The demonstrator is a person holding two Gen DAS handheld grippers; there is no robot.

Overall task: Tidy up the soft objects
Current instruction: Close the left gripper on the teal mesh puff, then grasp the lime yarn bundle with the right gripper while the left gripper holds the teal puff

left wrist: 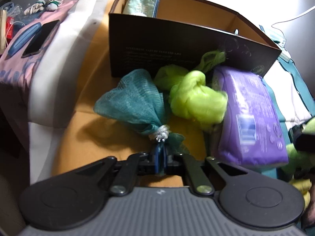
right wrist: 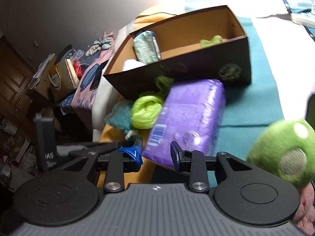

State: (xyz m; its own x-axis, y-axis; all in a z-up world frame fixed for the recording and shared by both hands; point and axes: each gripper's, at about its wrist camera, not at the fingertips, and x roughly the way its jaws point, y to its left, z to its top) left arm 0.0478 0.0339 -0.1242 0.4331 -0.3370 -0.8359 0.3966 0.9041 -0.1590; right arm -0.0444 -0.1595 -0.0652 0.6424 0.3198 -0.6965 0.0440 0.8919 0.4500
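Observation:
My left gripper (left wrist: 160, 157) is shut on the tail of a teal mesh pouf (left wrist: 133, 102) just below its white tie. The pouf lies on an orange cloth (left wrist: 88, 137) in front of a dark open box (left wrist: 177, 47). A lime green pouf (left wrist: 196, 104) rests against it, touching the box wall. In the right wrist view my right gripper (right wrist: 156, 154) has the near corner of a purple soft pack (right wrist: 189, 118) between its fingers and appears shut on it. The pack is tilted and blurred. Inside the box (right wrist: 177, 72) stands a pale green pack (right wrist: 146, 47).
A green plush with pale spots (right wrist: 285, 153) sits close at the right of my right gripper. A teal cloth (right wrist: 261, 98) lies under the box's right end. To the left, a pink cloth holds a phone (left wrist: 41, 37) and a blue case (left wrist: 23, 39). A paper bag (right wrist: 61, 78) and clutter stand beyond.

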